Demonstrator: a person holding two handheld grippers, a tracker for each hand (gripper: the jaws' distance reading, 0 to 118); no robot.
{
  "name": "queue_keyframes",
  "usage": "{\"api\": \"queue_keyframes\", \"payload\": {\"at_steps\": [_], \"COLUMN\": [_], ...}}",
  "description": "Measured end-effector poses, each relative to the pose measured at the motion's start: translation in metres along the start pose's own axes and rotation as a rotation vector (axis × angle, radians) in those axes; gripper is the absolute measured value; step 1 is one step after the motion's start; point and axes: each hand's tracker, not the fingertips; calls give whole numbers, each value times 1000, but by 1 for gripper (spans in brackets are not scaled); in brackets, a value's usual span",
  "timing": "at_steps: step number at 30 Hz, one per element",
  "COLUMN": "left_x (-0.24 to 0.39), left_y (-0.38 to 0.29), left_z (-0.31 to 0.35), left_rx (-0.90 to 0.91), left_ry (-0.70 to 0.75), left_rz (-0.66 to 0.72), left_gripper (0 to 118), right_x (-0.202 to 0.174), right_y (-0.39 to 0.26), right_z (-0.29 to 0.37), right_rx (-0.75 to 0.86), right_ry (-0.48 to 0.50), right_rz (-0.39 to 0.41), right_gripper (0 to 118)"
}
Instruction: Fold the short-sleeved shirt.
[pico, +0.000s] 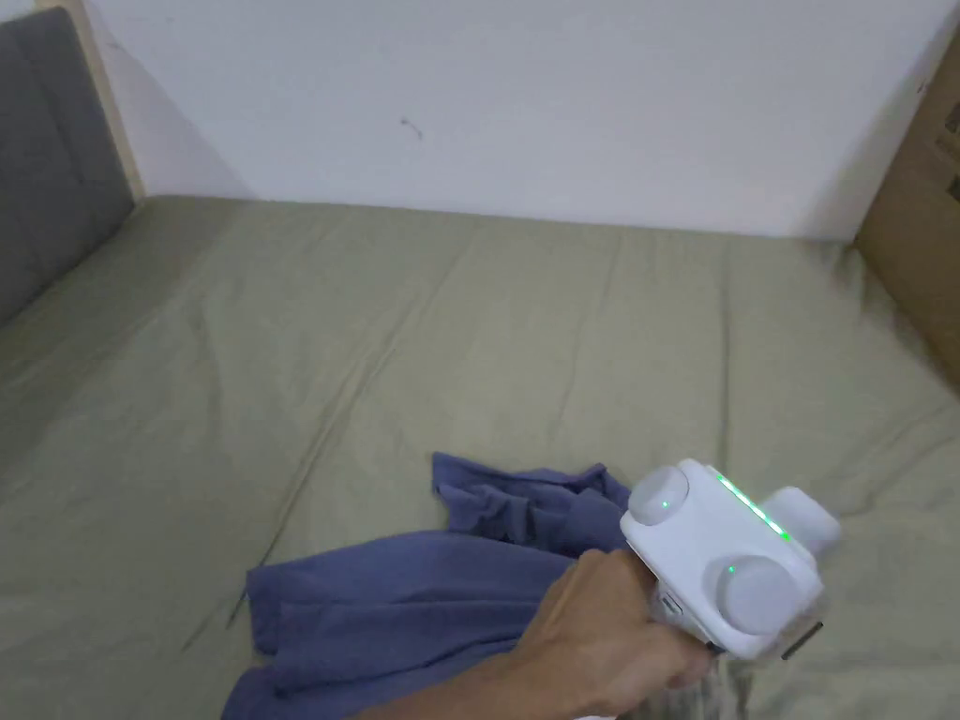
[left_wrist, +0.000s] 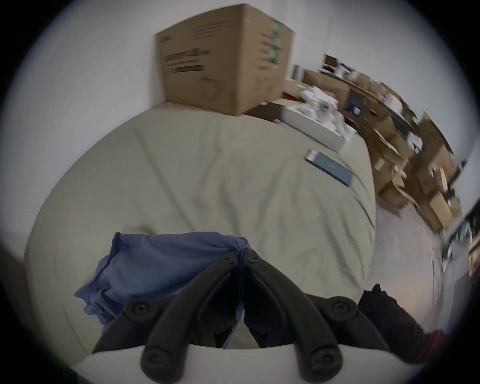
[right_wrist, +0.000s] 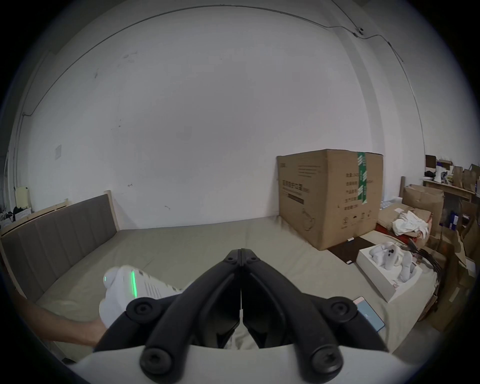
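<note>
The short-sleeved shirt (pico: 412, 600) is lying bunched and creased at the near edge of the bed (pico: 450, 328), well apart from the cardboard box (left_wrist: 223, 59) in the far right corner. No tidy fold is showing yet, so the task is judged to be at its start, with spreading and every fold remaining. The left tool (left_wrist: 241, 253) is pinching a gathered edge of the blue cloth, its jaws pressed together on the fabric in the left gripper view. The hand (pico: 600, 647) gripping its white housing is sitting just right of the bunch. The right tool (right_wrist: 241, 253) is pointing toward the far wall, jaws together with nothing between them. A phone (left_wrist: 330, 167) is resting near the bed's right edge.
</note>
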Motion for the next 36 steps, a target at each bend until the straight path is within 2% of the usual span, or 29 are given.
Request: {"api": "queue_keyframes", "payload": {"at_steps": [3,6,9,13,14,15,16,17,18,19,20,22,24,26,28,31,32,36], "left_x": [28,37,31,24,23,20,14,8,-1,-9,-16,-29,-39,-42,-38,-24,-19,-3], "left_y": [-15,-35,-49,-55,-55,-54,-51,-48,-47,-48,-49,-60,-78,-110,-147,-210,-233,-296], "left_z": [-10,-25,-33,-32,-27,-17,-7,4,25,48,71,134,196,259,315,378,392,433], "left_rx": [-43,-96,-143,-149,-127,-75,-35,5,88,191,255,455,580,723,769,812,826,847], "left_ry": [-81,-73,-79,-62,-52,-48,-51,-67,-83,-88,-65,14,107,221,375,670,719,917], "left_rz": [-61,-99,-65,-36,-29,8,59,136,216,275,307,350,411,427,386,387,386,465], "left_gripper": [2,2,2,8,14,32,67,86,89,90,94,100,100,104,114,116,117,118], "right_x": [11,17,15,11,8,6,4,2,0,-5,-11,-24,-34,-46,-55,-67,-69,-68], "right_y": [-4,-9,-13,-14,-14,-13,-13,-13,-11,-8,-7,-2,-1,4,4,0,-1,-9], "right_z": [2,2,3,2,1,1,2,3,4,7,10,18,28,37,48,64,70,89], "right_rx": [-1,-18,-19,-17,-19,-18,-14,-11,-9,-11,-1,4,27,16,29,23,25,19], "right_ry": [-24,-27,-25,-17,-22,-31,-36,-34,-18,-1,9,12,61,68,105,80,66,72], "right_rz": [-21,-43,-44,-65,-65,-63,-59,-58,-52,-35,-6,58,74,80,92,147,162,103], "right_gripper": [0,0,0,2,9,22,46,69,88,97,97,97,100,104,110,111,111,111]}}
